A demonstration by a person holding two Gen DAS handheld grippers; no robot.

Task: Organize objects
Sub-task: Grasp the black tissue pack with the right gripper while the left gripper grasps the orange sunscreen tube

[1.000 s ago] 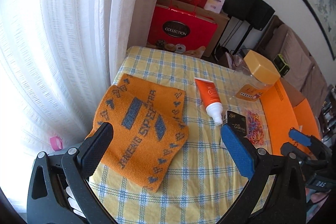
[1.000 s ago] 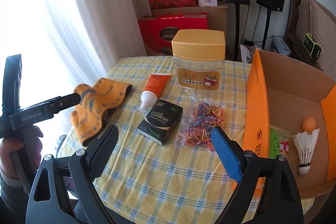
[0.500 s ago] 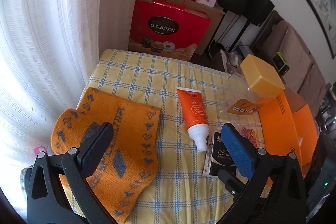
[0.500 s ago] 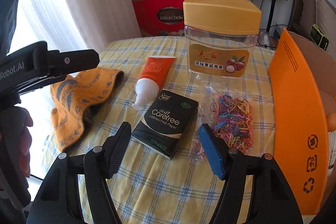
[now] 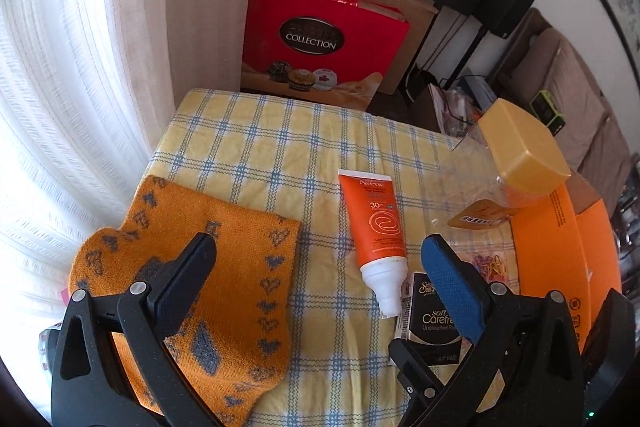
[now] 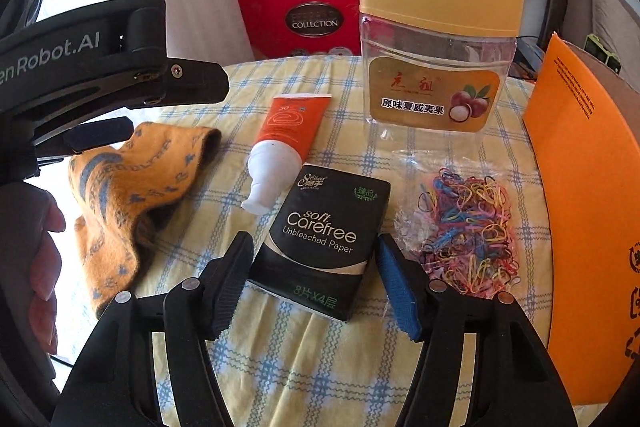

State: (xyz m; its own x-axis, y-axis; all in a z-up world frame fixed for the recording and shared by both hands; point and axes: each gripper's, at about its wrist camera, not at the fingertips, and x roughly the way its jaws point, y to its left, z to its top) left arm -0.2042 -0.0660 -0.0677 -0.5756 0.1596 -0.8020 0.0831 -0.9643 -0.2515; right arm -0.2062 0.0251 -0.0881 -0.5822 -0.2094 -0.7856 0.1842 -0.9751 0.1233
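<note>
Little looks sorted yet: the sock [image 6: 132,195], sunscreen tube [image 6: 286,139], jar [image 6: 436,55] and bag of rubber bands [image 6: 468,231] all lie loose on the table [image 6: 304,363]. The right tool [image 6: 316,281] has just been narrowing, its jaws astride the tissue pack [image 6: 320,243], not visibly pinching. The left tool [image 5: 320,279] hangs spread and empty, the sock beneath its left jaw.

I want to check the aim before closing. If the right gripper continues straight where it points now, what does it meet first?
Most likely the black tissue pack. The right gripper has been closing, and the pack's near end lies between its fingers; whether the pads touch it yet is unclear.
</note>
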